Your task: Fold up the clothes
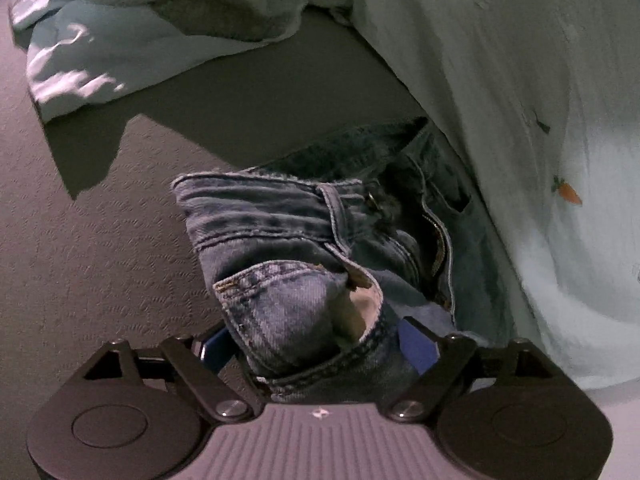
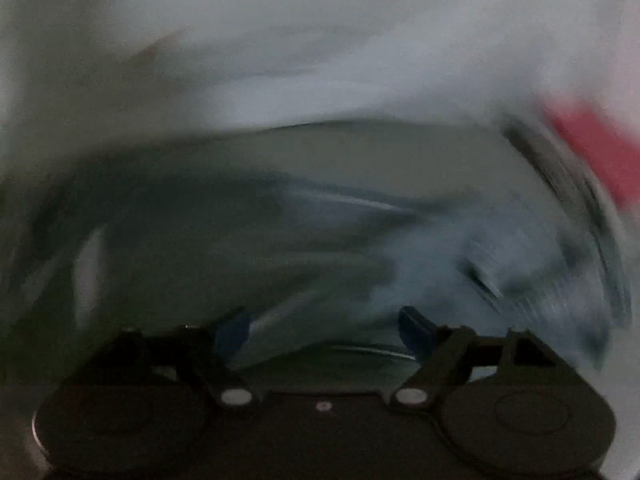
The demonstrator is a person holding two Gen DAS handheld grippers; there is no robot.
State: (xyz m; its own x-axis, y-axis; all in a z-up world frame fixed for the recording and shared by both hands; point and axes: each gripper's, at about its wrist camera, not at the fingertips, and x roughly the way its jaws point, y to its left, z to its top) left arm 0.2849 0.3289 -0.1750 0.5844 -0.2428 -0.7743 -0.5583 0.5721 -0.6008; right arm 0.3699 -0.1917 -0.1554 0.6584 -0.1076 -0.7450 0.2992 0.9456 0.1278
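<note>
In the left wrist view a pair of blue jeans (image 1: 304, 240) lies bunched on a grey textured surface (image 1: 100, 260), waistband, button and open zip facing up. My left gripper (image 1: 316, 344) has its blue fingers (image 1: 416, 340) spread wide on either side of a bunch of the denim, which fills the gap between them. The right wrist view is heavily motion-blurred. My right gripper (image 2: 324, 332) has its blue fingers (image 2: 414, 330) apart with nothing clear between them; blurred pale and dark cloth lies ahead.
A pale sheet with small carrot prints (image 1: 520, 120) covers the right side. A crumpled light blue garment (image 1: 100, 48) and a grey-green one (image 1: 240, 4) lie at the back. A blurred red patch (image 2: 600, 152) shows at right in the right wrist view.
</note>
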